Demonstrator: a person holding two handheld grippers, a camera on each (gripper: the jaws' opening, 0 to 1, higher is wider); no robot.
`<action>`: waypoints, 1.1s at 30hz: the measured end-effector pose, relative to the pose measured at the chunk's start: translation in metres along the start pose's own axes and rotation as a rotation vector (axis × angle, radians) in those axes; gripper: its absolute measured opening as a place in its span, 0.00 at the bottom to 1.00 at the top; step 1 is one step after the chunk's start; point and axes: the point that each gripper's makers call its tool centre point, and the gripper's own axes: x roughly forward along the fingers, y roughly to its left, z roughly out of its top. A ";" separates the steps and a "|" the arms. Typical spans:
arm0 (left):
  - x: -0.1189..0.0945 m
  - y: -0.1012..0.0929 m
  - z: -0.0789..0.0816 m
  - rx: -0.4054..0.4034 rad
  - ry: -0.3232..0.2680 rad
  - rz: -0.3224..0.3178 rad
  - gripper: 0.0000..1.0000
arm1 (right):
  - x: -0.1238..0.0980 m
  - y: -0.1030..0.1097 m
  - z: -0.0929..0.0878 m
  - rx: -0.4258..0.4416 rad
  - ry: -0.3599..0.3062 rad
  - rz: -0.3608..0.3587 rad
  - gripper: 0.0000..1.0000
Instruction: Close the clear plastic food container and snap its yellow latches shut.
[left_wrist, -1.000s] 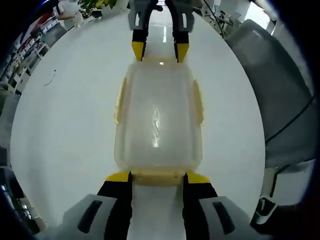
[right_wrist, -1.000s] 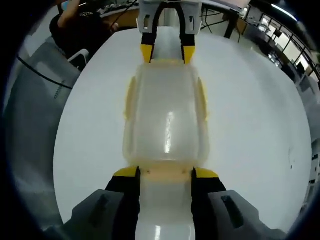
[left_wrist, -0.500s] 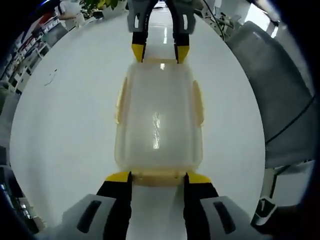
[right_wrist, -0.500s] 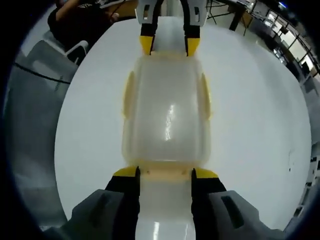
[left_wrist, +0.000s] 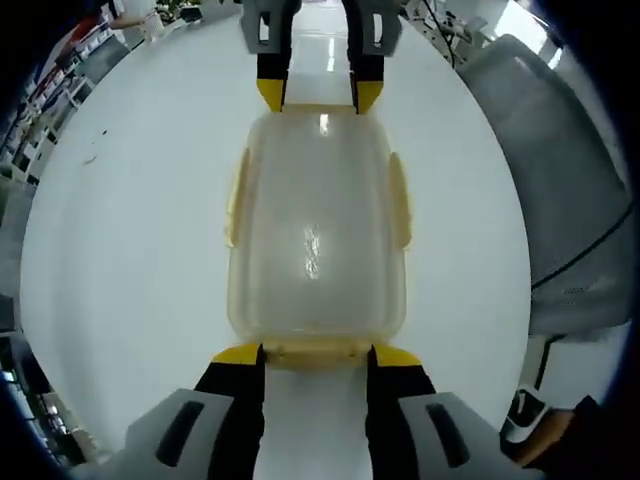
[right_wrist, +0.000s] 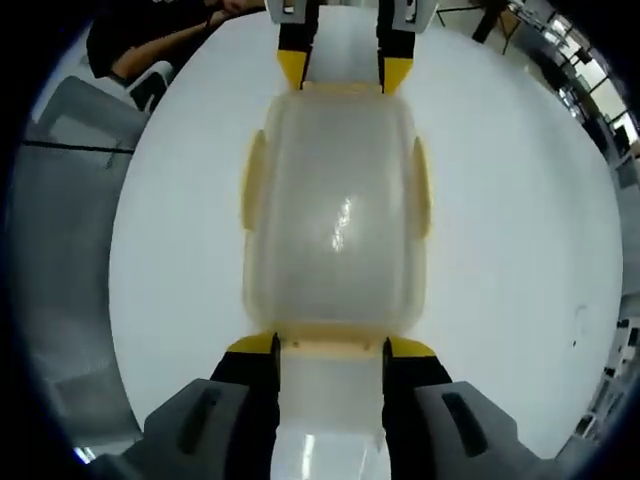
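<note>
The clear plastic container (left_wrist: 315, 220) has its lid on and lies lengthwise over the white table (left_wrist: 120, 220). Yellow side latches (left_wrist: 236, 200) lie flat against its long walls. My left gripper (left_wrist: 316, 352) is shut on the near yellow end latch, one yellow-tipped jaw on each side of it. My right gripper (left_wrist: 318, 93) holds the far end the same way. In the right gripper view the container (right_wrist: 335, 220) runs from my right gripper (right_wrist: 330, 345) up to my left gripper (right_wrist: 345, 68). Its side latches (right_wrist: 254, 195) are down.
A grey chair (left_wrist: 560, 180) stands past the table's edge on one side, seen again as the chair (right_wrist: 70, 200) in the right gripper view. A person in dark clothes (right_wrist: 150, 40) sits at the table's far rim. Shelves (left_wrist: 60, 70) line the background.
Both views have tilted and the table background has shifted. The container keeps its place between both pairs of jaws and looks slightly larger. The far gripper sits higher in each view.
</note>
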 end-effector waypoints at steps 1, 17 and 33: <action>0.000 0.000 0.000 0.007 -0.003 0.004 0.33 | 0.000 0.000 0.001 -0.005 -0.025 -0.003 0.36; -0.029 -0.008 0.010 -0.052 0.000 0.044 0.34 | -0.029 -0.004 0.005 -0.048 -0.171 -0.022 0.35; -0.061 -0.015 0.058 -0.082 -0.036 0.077 0.34 | -0.075 0.002 -0.025 -0.080 -0.186 -0.070 0.35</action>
